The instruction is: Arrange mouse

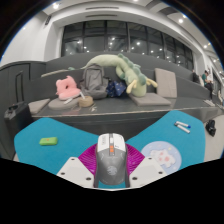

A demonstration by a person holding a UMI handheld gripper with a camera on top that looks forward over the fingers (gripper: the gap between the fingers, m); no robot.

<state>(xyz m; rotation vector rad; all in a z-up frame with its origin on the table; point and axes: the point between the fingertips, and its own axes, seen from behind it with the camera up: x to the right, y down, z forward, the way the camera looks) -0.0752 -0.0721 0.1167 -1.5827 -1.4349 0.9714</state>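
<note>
A: Where does the mouse (110, 152) lie from the tool (111, 172)?

B: Straight ahead and dead centre. It sits between the two fingers, its near end down among the magenta pads (88, 160), its far end pointing away over the teal mat (70, 132).

A: And its long axis?

B: It runs along the fingers, in line with the tool's reach, not across it. So the pads face the mouse's two long sides.

A: Is the tool pinching it?

B: The fingers are spread about as wide as the mouse, and the pads look close against both flanks. My reading is that it is pinched, though the mouse also appears to rest on the mat, so I can't rule out a hairline gap on either side.

A: What does the next move depend on?

B: On that alignment. With the body square between the fingers, a slide or a lift should carry it without twisting. If the grip were off centre, the rounded shell could pivot out.

A: Anything near it?

B: A green block (48, 141) to one side on the mat, a pale round patch with dots (159, 153) to the other, and a pen (182, 126) farther out. (Beyond the worktop (30, 106) there are soft toys (68, 89) and a pale box (165, 84), well apart from the mouse.)
</note>
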